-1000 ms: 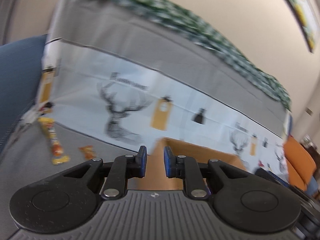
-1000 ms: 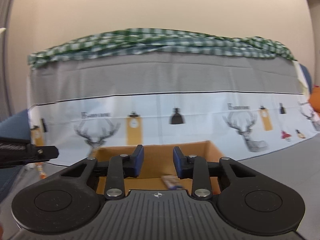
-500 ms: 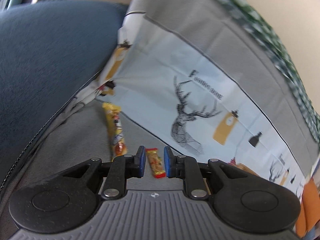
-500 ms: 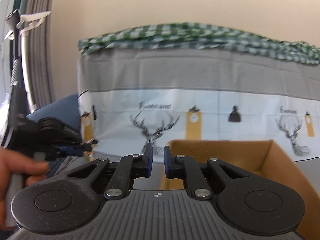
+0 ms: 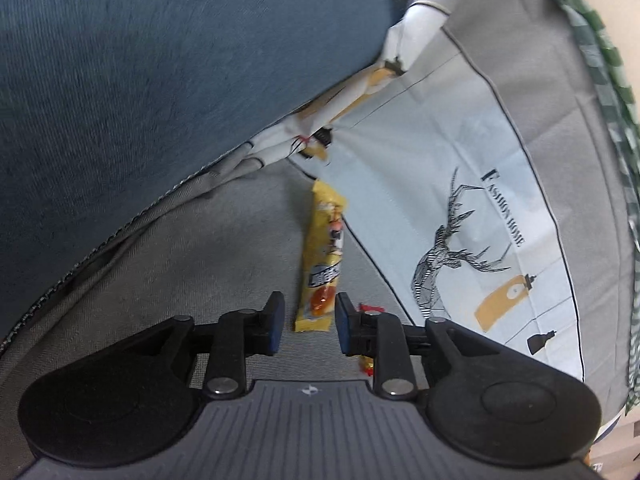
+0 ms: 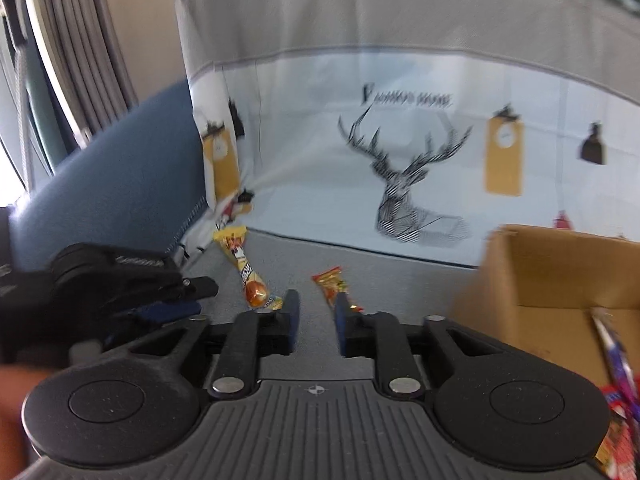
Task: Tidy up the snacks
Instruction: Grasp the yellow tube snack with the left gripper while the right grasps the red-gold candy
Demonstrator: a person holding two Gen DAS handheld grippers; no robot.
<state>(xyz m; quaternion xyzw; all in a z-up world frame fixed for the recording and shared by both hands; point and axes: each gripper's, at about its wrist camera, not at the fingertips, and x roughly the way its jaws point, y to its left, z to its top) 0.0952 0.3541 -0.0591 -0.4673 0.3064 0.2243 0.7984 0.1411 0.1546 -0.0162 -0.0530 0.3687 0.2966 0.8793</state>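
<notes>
A long yellow snack packet (image 5: pixel 322 256) lies on the grey seat cushion, its near end between the fingertips of my open left gripper (image 5: pixel 307 320). It also shows in the right wrist view (image 6: pixel 244 266). A small red-orange snack packet (image 6: pixel 334 286) lies to its right, just ahead of my open, empty right gripper (image 6: pixel 316 318). Part of it shows behind the left gripper's right finger (image 5: pixel 368 362). The left gripper (image 6: pixel 160 292) appears at the left of the right wrist view. A cardboard box (image 6: pixel 560 276) stands to the right with colourful packets (image 6: pixel 618 392) at its near edge.
A deer-print cloth (image 6: pixel 400 152) covers the sofa back behind the snacks. A blue armrest (image 5: pixel 160 80) rises on the left, with curtains (image 6: pixel 80 40) beyond it. The seat cushion (image 5: pixel 200 248) is grey.
Both grippers have swung left and down toward the snacks on the cushion. The left gripper has opened wider around the yellow packet's end. The right gripper has opened a little.
</notes>
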